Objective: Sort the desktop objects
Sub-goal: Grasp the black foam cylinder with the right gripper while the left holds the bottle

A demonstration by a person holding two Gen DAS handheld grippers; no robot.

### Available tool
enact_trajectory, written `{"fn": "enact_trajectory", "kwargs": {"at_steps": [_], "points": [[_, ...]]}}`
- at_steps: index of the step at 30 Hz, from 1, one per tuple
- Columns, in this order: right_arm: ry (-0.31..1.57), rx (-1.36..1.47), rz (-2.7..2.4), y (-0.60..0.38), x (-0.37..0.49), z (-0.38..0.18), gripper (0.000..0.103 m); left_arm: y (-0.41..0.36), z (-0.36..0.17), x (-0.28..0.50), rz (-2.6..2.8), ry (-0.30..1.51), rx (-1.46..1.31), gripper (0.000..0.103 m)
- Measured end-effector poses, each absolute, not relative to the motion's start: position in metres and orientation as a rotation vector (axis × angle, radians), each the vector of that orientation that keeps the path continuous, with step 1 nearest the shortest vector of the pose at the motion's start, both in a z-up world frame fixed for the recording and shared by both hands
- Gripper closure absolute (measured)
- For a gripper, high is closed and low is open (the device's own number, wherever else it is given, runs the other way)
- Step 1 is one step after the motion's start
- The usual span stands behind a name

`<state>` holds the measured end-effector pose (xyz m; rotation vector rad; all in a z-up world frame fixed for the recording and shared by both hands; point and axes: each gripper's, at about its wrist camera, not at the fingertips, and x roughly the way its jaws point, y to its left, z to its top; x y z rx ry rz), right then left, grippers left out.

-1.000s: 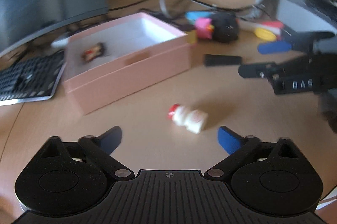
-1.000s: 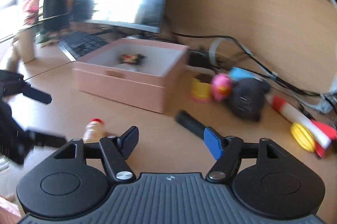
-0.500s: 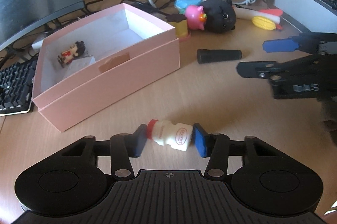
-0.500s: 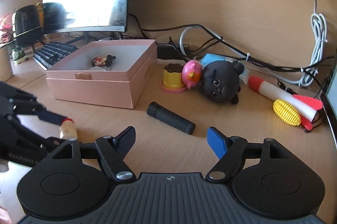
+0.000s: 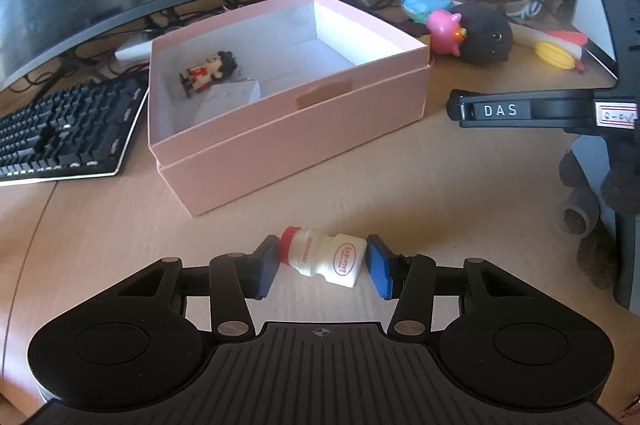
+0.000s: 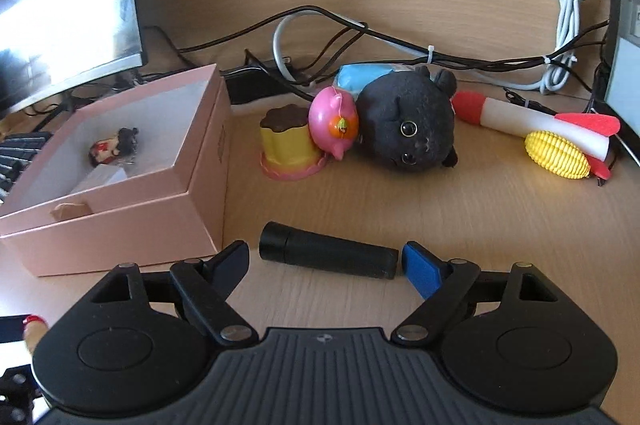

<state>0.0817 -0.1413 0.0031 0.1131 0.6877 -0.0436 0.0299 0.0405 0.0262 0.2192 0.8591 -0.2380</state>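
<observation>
Clamping the little drink bottle (image 5: 324,257) end to end, the left gripper (image 5: 320,265) is aiming at the pink box (image 5: 288,129) beyond its fingers, one figurine (image 5: 208,69) inside. The right gripper (image 6: 324,263) is opening around the black cylinder (image 6: 328,255); toys beyond are waiting.

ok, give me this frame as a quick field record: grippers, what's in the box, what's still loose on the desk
left gripper: shut on small drink bottle, lying on its side on the desk
right gripper: jaws opening, around black cylinder, not gripping it
pink box: open; holds toy figure and a white block
loose at back: pudding toy, pink pig toy, black plush, toy rocket, yellow corn toy
left of box: keyboard
</observation>
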Motion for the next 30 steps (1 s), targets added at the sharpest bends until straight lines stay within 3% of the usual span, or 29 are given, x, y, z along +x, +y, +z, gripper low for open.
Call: {"fn": "enact_trajectory", "kwargs": {"at_steps": [3,30], "points": [[0.694,0.082,-0.071,-0.139,0.085,0.003,0.027,0.046,0.026,0.032,-0.238,0.865,0.201,0.051],[0.640,-0.209,0.391,-0.159,-0.020,0.050,0.027,0.021,0.039,-0.033,-0.062,0.803,0.083,0.052]]}}
